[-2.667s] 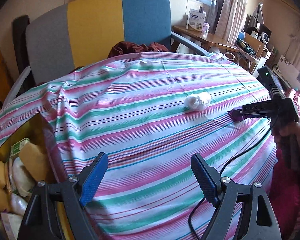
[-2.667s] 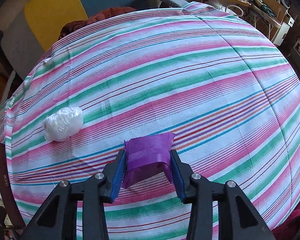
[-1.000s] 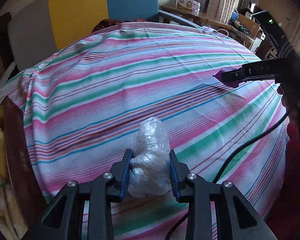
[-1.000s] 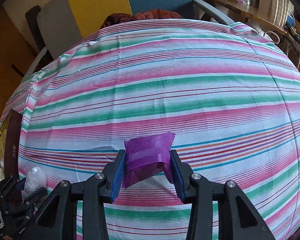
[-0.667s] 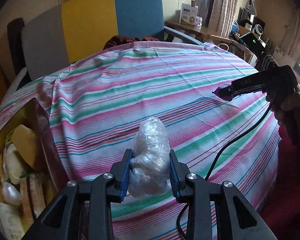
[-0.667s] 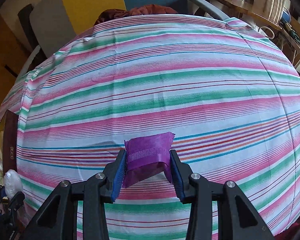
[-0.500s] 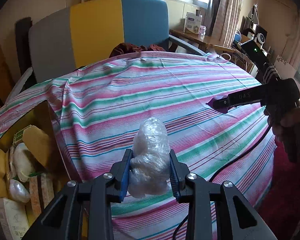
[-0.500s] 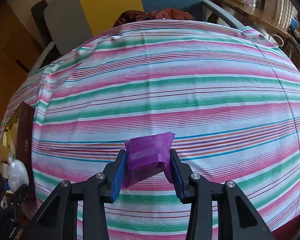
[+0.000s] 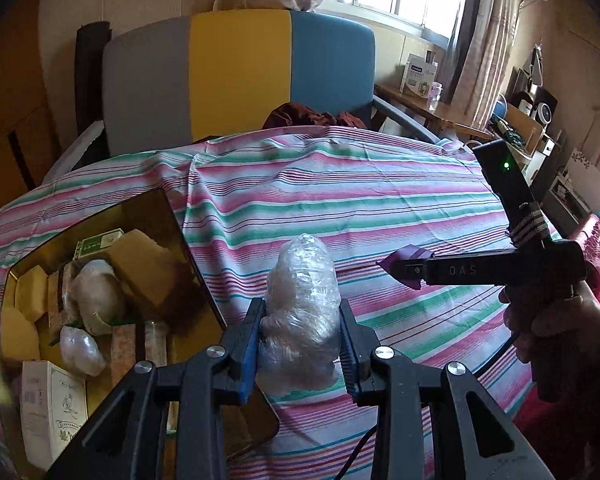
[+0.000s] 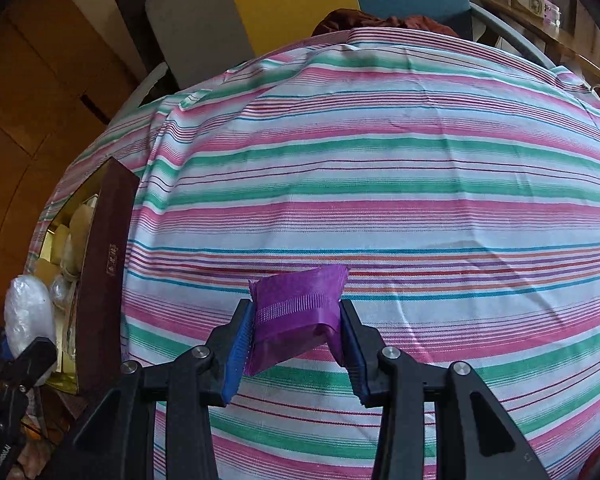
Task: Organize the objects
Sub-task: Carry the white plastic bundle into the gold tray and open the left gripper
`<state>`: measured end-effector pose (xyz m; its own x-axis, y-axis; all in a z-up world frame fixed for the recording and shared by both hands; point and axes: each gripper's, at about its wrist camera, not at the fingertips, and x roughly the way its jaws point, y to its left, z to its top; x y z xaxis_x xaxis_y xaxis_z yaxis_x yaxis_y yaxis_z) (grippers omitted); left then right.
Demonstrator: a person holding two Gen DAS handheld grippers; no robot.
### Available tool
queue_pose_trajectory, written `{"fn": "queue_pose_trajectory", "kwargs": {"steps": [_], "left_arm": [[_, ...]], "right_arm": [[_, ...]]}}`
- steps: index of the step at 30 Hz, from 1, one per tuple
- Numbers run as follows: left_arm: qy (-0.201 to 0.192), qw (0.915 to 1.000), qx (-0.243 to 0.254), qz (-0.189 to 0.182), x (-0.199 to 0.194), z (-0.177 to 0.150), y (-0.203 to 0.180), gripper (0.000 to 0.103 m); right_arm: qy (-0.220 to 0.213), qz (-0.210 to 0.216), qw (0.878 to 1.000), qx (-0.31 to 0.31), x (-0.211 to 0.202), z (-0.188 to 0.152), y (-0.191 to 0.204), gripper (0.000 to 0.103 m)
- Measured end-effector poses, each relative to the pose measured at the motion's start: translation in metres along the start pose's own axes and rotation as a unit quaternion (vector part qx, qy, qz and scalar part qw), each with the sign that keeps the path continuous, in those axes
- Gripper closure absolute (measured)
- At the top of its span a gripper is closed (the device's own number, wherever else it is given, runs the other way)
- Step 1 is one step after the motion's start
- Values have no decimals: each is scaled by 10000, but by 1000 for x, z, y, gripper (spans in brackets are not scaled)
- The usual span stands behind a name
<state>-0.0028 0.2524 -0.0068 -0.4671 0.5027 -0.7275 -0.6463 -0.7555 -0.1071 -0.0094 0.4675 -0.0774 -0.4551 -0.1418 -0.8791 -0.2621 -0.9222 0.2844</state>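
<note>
far left, a gold-lined box [image 9: 180, 240] w/ dark outer walls sits open at the tabletop's left edge, on the striped cloth [image 9: 340, 200]. inside it: tan blocks, a couple of pale wrapped lumps, a white carton w/ print near the front corner; can't read the labels. next over, the left claw [image 9: 300, 344] is clamped on a clear plastic-wrapped bundle [image 9: 300, 300], blue pads pressed into both its sides, bundle standing upright & lifted off the cloth, just beside the box's right wall. from the right wrist view that same bundle [image 10: 28, 312] shows low at the left, near the box [image 10: 108, 272]. further right, the right claw [image 10: 296, 332] is clamped on a purple packet [image 10: 300, 304], held above the pink & green stripes [image 10: 380, 160], well apart from the box. a hand [image 9: 556, 328] grips the right claw's handle at the far right, black cable trailing under it. behind the tabletop: a chair [image 9: 236, 76] w/ 3 colour panels, grey, yellow, blue.
</note>
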Motion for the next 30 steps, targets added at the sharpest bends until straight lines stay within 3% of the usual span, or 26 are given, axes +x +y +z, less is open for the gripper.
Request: {"fn": "queue_pose_trajectory", "kwargs": {"steps": [13, 18, 23, 30], "left_arm": [[-22, 9992, -403, 22, -14, -16, 41, 68], [-139, 9952, -972, 30, -37, -17, 92, 68], [-120, 9830, -1826, 154, -51, -21, 167, 68], [241, 9760, -2117, 439, -29, -17, 223, 68]], "right_arm": [[202, -287, 9994, -79, 12, -3, -2, 61], [192, -387, 9988, -213, 12, -4, 3, 61], [191, -438, 9984, -287, 12, -4, 4, 61], [190, -473, 9981, -338, 11, -5, 6, 61]]}}
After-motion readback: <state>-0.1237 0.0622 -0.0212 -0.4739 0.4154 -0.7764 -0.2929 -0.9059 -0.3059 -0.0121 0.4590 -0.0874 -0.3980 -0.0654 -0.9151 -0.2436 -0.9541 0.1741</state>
